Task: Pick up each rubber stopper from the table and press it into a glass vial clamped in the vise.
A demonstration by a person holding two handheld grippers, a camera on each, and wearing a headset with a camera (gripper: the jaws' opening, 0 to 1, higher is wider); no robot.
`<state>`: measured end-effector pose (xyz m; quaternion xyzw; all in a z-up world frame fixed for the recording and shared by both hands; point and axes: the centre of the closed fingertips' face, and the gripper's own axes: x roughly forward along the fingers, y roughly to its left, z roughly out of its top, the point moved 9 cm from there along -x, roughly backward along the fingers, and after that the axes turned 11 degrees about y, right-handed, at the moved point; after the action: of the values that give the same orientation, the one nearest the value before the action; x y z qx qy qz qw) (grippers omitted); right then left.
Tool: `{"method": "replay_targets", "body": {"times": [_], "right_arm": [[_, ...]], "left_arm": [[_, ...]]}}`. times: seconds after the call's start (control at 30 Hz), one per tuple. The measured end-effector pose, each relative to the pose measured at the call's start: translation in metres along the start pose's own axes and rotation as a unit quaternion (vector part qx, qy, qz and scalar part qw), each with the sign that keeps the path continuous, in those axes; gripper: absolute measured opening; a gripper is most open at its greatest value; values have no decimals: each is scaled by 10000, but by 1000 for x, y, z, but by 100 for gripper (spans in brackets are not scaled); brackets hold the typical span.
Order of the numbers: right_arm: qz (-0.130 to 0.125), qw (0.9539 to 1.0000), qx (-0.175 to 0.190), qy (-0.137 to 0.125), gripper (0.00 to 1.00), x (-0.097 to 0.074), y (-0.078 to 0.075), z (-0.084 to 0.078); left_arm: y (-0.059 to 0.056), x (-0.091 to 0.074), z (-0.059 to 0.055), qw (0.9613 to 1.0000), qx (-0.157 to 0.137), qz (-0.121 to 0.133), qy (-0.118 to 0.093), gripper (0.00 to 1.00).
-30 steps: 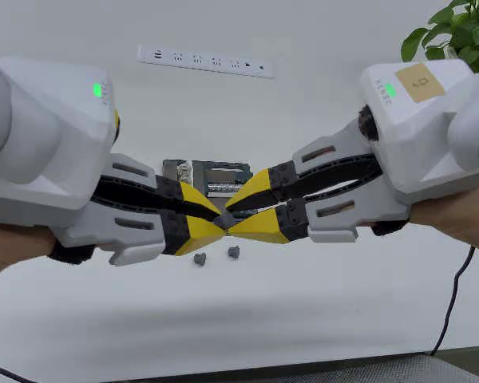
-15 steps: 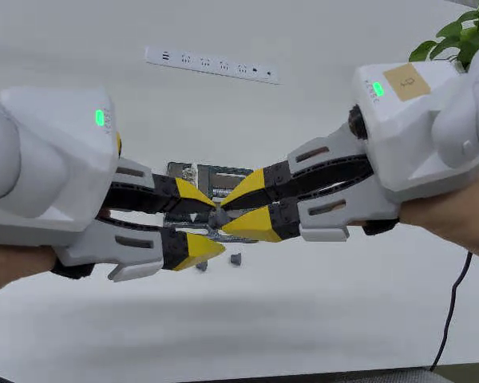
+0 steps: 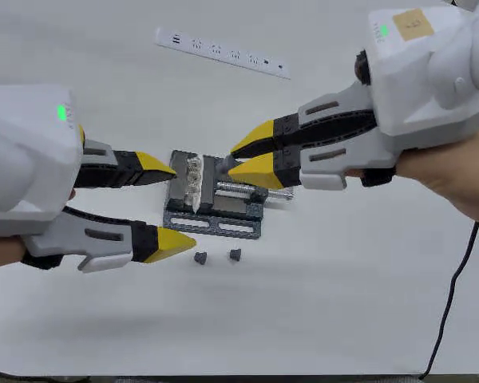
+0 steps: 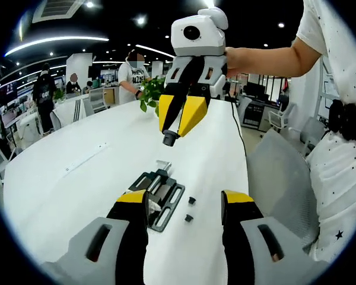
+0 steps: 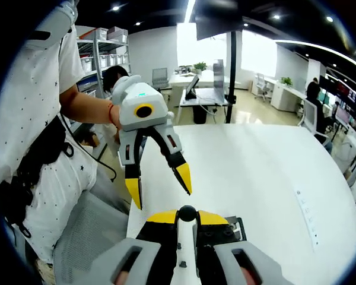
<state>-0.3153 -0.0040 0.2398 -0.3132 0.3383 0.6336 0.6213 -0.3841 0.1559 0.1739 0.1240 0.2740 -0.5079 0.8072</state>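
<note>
Now the right gripper (image 3: 230, 162) is clenched on a small dark grey rubber stopper (image 3: 223, 164), carried over the dark metal vise (image 3: 215, 217) near its clamped clear glass vials (image 3: 193, 172). The left gripper (image 3: 184, 203) is released, jaws wide. Next, I judge, comes aligning it and pressing squarely down. Two spare grey stoppers (image 3: 200, 258) wait on the white surface (image 3: 319, 279). The tan label (image 3: 415, 24) is unreadable.

Open-plan office: desks (image 5: 207, 95), swivel chairs (image 5: 160, 76), storage shelves (image 5: 104, 50) and strip ceiling lights (image 4: 65, 40) are seen around the white counter (image 4: 77, 166).
</note>
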Motion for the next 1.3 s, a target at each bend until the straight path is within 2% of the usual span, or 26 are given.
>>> {"method": "replay_targets", "body": {"times": [0.13,0.23,0.4,0.47,0.67,0.83,1.0,1.17,1.3], "right_arm": [[-65,9996,44,256,5,10,-14,2],[-79,9986,74,513,5,19,-24,4],[-89,9957,77,918,5,34,-45,6],[-90,9938,94,1102,5,43,-56,4],[-3,9872,31,1596,5,70,-75,-1],[98,9797,-91,1999,5,92,-82,-9],[148,9721,-196,2334,5,108,-91,-18],[214,9684,-215,2477,5,118,-98,-23],[251,9665,-231,2542,5,121,-97,-25]], "left_arm": [[5,0,-8,9999,-6,93,-80,52],[9,0,-13,9995,7,170,-259,62],[14,3,-25,9993,-65,166,-321,72],[15,4,-29,9991,-49,154,-402,78],[15,10,-42,9990,-63,73,-431,88],[12,18,-47,9987,-83,-31,-500,98],[10,24,-52,9986,-73,-135,-509,99],[13,28,-58,9985,-171,-156,-490,99],[17,26,-60,9983,-246,-114,-524,99]]}}
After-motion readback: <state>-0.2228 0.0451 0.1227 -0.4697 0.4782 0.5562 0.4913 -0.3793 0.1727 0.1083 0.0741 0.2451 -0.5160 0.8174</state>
